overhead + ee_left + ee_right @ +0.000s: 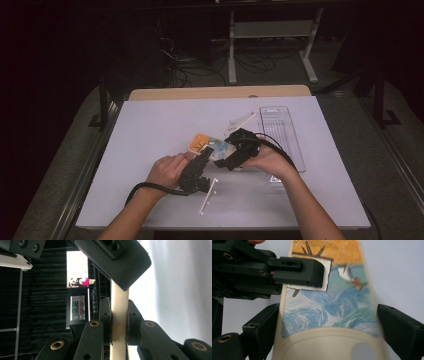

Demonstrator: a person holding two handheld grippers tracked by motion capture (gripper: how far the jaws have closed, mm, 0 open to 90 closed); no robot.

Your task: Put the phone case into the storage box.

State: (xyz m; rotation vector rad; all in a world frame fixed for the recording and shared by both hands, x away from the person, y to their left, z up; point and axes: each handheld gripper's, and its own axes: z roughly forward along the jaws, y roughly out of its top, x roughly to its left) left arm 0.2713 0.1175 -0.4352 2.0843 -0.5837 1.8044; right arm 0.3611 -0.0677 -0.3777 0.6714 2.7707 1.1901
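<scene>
left gripper [119, 325]: own two black jaws rise from 6 o'clock, pads pressed on both sides of a thin cream edge, gripping it
cream case edge [119, 315]: seen edge-on, upright strip from 6 o'clock up to centre, top end hidden behind the other gripper
other gripper [112, 257]: big black body at 12 o'clock, slanting down toward 1 o'clock, touching or just over the strip's top, cannot tell which
white table surface [180, 290]: bright, whole 3 o'clock side
monitors [77, 287]: two lit screens stacked at 10 o'clock, dark room around
white bar [15, 261]: 10–11 o'clock corner
</scene>
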